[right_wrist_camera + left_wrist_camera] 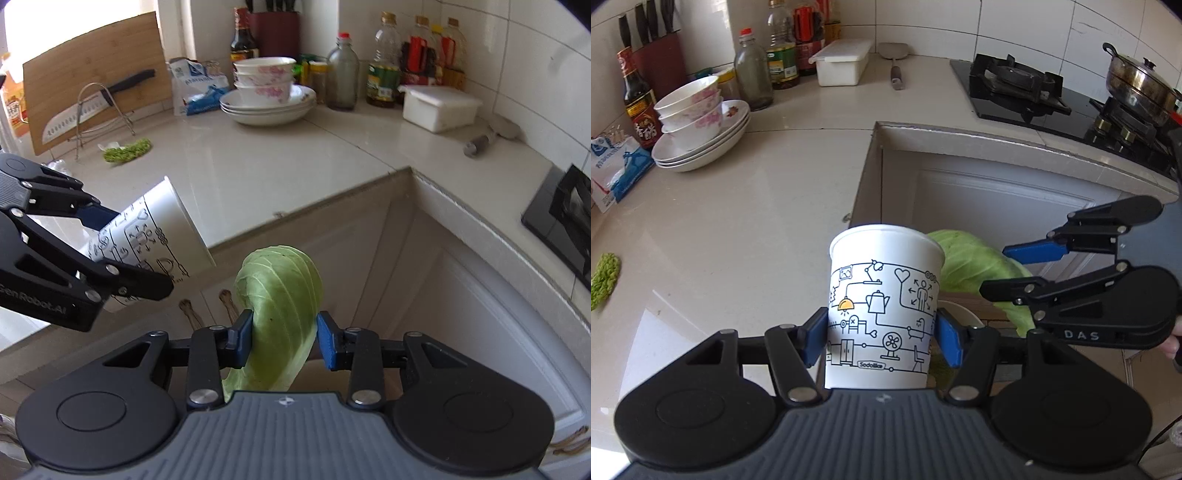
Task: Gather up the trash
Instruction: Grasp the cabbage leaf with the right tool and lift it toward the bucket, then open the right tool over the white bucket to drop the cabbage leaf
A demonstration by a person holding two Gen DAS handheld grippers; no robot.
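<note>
My left gripper (881, 338) is shut on a white paper cup (884, 295) printed with black line drawings, held off the counter's front edge; the cup also shows in the right wrist view (155, 236), tilted. My right gripper (284, 339) is shut on a pale green cabbage leaf (282, 306), held in front of the white cabinet doors. The leaf shows in the left wrist view (975, 266) behind the cup, with the right gripper (1015, 269) beside it. A small pile of green vegetable scraps (127, 149) lies on the counter near the knife rack, also at the left wrist view's left edge (604, 280).
The beige L-shaped counter (258, 158) carries stacked bowls on plates (267, 96), several bottles (343, 74), a white lidded box (439, 107), a blue-white bag (195, 92), a cutting board and knife on a rack (92, 107). A gas stove with a pot (1137, 85) stands at the right.
</note>
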